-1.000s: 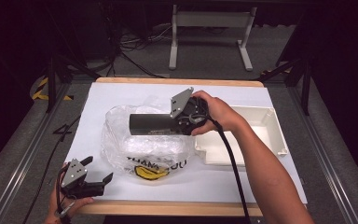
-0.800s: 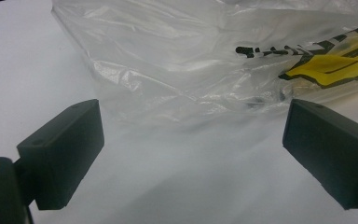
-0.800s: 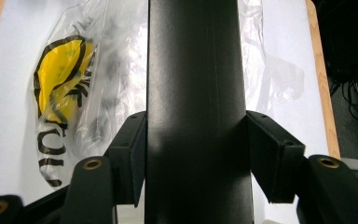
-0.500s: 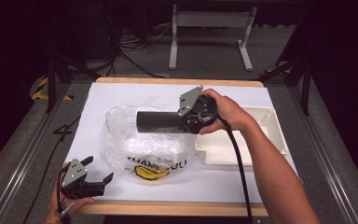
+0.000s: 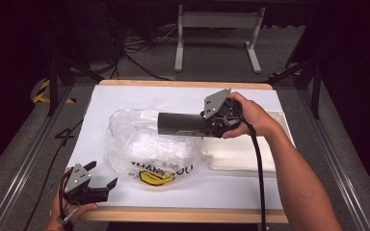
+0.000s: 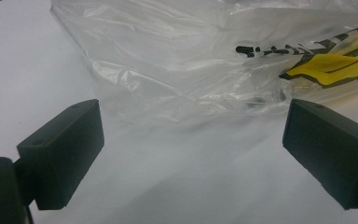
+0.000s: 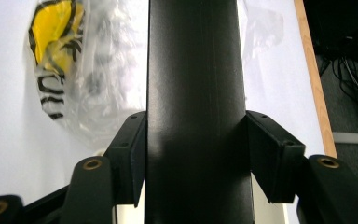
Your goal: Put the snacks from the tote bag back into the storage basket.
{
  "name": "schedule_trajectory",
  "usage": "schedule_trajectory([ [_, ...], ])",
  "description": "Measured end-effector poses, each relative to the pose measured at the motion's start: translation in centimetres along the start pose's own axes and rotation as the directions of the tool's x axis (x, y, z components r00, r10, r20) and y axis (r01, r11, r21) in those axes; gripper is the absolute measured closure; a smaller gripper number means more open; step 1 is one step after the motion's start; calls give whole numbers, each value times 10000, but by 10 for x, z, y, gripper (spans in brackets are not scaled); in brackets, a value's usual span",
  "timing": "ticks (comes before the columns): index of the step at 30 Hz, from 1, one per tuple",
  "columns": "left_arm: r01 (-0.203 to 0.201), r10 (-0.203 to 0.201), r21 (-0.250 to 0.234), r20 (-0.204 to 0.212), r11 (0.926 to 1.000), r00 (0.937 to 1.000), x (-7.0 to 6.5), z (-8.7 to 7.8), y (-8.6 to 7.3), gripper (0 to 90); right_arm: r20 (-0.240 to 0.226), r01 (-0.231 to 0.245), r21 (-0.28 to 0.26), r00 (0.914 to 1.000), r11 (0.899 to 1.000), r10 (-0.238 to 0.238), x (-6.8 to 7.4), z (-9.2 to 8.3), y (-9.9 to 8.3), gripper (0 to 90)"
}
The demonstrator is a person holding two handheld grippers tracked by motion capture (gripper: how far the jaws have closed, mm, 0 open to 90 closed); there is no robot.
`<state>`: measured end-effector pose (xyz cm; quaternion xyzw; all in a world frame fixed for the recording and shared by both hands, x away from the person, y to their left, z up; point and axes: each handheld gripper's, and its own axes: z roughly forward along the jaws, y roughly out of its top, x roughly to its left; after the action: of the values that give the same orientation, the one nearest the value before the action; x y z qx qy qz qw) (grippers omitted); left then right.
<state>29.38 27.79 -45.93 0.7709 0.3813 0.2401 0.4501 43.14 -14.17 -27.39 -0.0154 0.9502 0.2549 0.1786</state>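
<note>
Left gripper (image 5: pixel 89 185) sits at the near left corner of the worktop (image 5: pixel 125 96), down and left of the plastic bag (image 5: pixel 147 149). My jaws there stand wide apart, nothing between them. In the left gripper view the bag lies just ahead of the jaws, not touching either pad.

Plastic bag: clear, crumpled, lying flat on the worktop's white sheet, black lettering and a yellow mark on its near side. Something pale and crinkled shows through it; I cannot tell what.

Black tube (image 5: pixel 180 124): held above the far right part of the bag, clear of the worktop. Long axis runs nearly level, left to right in the high view. Its free end points left over the bag; its other end is in my right gripper (image 5: pixel 217 120).

Right gripper: jaws clamped on the tube, one pad pressed flat against each side. In the right gripper view the tube (image 7: pixel 193 93) runs straight away from the camera between the pads, bag (image 7: pixel 74 70) below it to the left.

White tray (image 5: pixel 243 154): right of the bag, just below the right gripper. The part I can see holds nothing.
</note>
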Motion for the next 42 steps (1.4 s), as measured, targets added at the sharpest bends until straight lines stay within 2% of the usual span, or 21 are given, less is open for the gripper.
schedule_trajectory([
  [25, -11, 11, 110, -33, 9999, 10000, 0, 2, 0, 62, 330, -600, 183, 9977, 9980, 594, 3, -25, -47, 432],
  [42, -64, 64, 227, -9, 9997, 10000, 0, 7, 0, 62, 430, -1024, 451, 9940, 9937, 1005, 10, -40, -90, 433],
])
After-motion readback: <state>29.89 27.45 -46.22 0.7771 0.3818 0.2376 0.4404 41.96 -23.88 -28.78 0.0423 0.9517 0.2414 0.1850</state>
